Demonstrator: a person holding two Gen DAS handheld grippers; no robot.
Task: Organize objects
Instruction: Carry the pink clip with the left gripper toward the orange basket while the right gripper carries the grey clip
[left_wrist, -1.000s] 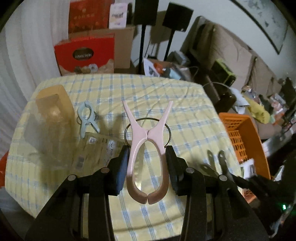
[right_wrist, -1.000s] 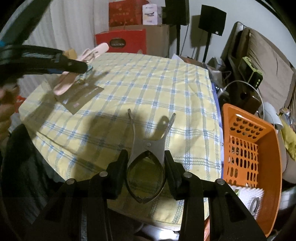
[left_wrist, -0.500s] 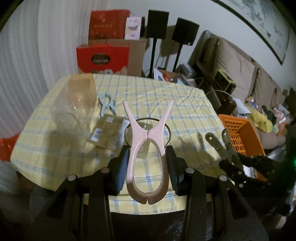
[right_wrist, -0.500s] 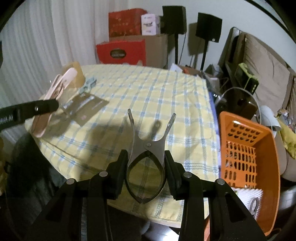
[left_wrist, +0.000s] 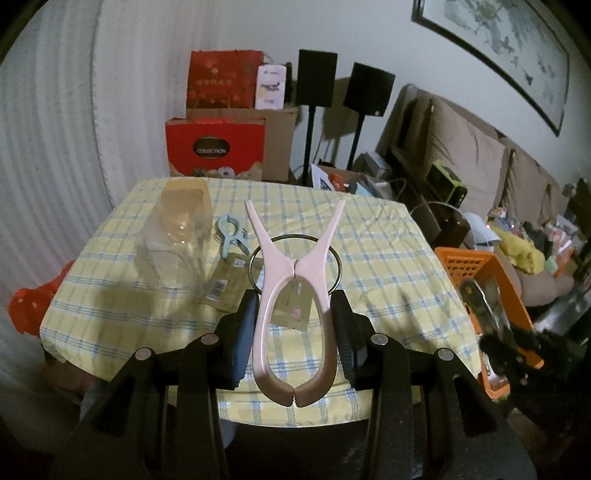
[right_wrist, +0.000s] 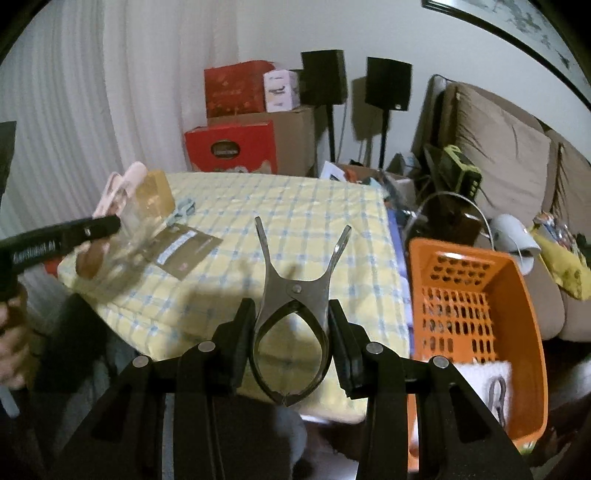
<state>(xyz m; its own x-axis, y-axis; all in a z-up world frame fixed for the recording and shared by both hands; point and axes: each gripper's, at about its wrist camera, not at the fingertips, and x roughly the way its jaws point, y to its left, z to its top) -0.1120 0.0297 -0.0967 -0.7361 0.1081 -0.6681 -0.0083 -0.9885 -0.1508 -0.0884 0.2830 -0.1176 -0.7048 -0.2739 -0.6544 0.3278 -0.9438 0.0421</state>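
My left gripper (left_wrist: 294, 334) is shut on a large pink plastic clip (left_wrist: 295, 291), its prongs pointing away, held in the air near the table's front edge. My right gripper (right_wrist: 291, 334) is shut on a grey metal clip (right_wrist: 295, 295), held above the table's near right corner, beside an orange basket (right_wrist: 517, 295). On the yellow checked tablecloth (left_wrist: 369, 251) lie a pale blue clip (left_wrist: 231, 234), a metal ring (left_wrist: 295, 240), a brown card packet (left_wrist: 225, 284) and a clear plastic container (left_wrist: 177, 236). The left gripper with its pink clip (right_wrist: 118, 188) shows at the left of the right wrist view.
The orange basket (left_wrist: 491, 269) stands right of the table, with a small metal item on white padding (right_wrist: 495, 391) inside. Red boxes (left_wrist: 216, 147), cardboard and two speaker stands lie behind the table. A cluttered sofa (left_wrist: 480, 162) fills the right. A person's hand (right_wrist: 11, 332) shows at the left.
Both grippers pulled back and rose from the table, each keeping its clip. The table now looks smaller and farther, and the right gripper has shifted toward the orange basket.
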